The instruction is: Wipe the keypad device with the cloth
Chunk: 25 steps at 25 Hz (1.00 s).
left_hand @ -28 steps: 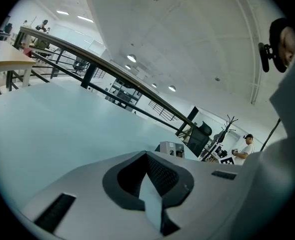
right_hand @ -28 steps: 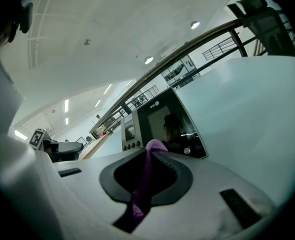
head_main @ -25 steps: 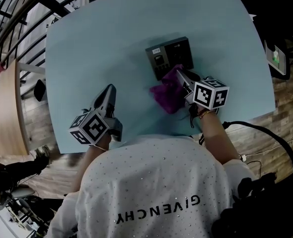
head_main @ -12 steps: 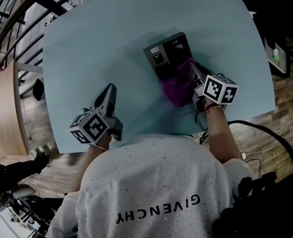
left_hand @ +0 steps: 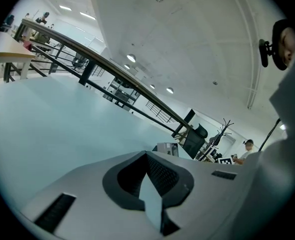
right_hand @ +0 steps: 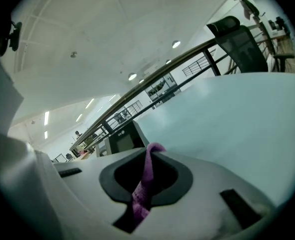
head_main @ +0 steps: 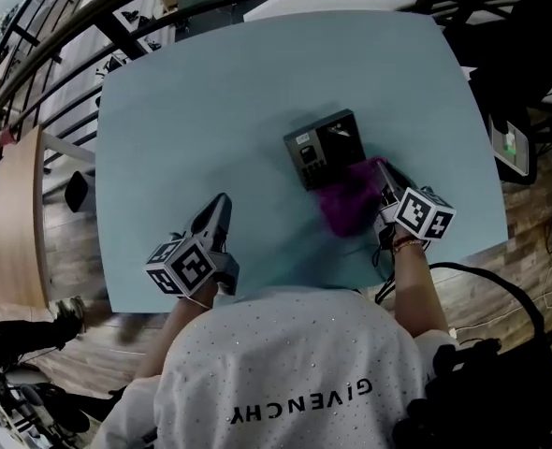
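Right fingers (right_hand: pixel 175 180) tight on purple cloth (head_main: pixel 346 206) against keypad device (head_main: pixel 325 148); left fingers (left_hand: pixel 170 176) together, empty.

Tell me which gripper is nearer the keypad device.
Right. The right gripper, shut on the purple cloth, is at the near right corner of the keypad device. The left gripper is far off to its left, near the table edge.

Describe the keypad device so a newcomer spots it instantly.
On the pale blue tabletop, look right of centre, just beyond the magenta cloth clamped in the right tool. The dark grey rectangular keypad device lies flat there, with a small screen on its face. It is the only hard, boxy object on the table; its one neighbour is the soft crumpled cloth.
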Each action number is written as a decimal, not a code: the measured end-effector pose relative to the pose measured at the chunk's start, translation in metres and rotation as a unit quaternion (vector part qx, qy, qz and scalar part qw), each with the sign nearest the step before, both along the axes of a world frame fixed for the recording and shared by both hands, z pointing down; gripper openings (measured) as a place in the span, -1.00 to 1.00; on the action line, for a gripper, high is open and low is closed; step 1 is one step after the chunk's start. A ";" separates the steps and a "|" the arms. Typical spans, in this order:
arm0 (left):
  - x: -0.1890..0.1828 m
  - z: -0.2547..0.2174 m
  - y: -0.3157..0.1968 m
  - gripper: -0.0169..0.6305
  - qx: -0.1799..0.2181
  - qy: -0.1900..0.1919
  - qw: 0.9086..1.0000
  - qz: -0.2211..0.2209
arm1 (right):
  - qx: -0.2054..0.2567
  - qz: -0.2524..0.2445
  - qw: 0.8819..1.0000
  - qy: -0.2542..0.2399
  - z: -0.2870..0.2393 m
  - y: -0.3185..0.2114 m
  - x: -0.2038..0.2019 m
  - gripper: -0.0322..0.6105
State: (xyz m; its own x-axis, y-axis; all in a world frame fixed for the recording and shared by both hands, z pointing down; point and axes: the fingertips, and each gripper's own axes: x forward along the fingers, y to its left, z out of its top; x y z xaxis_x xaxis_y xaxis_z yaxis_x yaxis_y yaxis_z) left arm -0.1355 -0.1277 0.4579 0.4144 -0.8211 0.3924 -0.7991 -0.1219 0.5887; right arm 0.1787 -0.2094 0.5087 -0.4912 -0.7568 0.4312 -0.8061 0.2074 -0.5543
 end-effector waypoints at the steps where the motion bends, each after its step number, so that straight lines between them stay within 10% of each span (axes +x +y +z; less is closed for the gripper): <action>1: -0.002 -0.003 0.002 -0.95 0.003 0.004 1.000 0.000 | 0.014 0.006 1.000 0.001 -0.009 0.003 0.002 -0.84; 13: -0.067 -0.059 0.038 -0.95 0.080 0.042 0.996 0.017 | 0.209 0.002 0.976 0.056 -0.158 0.055 -0.064 -0.84; 25: -0.145 -0.077 0.108 -0.95 0.095 0.037 0.995 -0.014 | 0.205 -0.030 0.972 0.111 -0.184 0.141 -0.146 -0.85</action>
State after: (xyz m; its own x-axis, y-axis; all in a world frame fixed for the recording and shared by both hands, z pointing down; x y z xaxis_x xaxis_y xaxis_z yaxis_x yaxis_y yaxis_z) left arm -0.2809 -0.0201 0.3806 0.4119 -0.8894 0.1980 -0.7590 -0.2146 0.6147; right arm 0.0324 -0.0684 0.3251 -0.4684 -0.8606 0.1999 -0.8764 0.4239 -0.2284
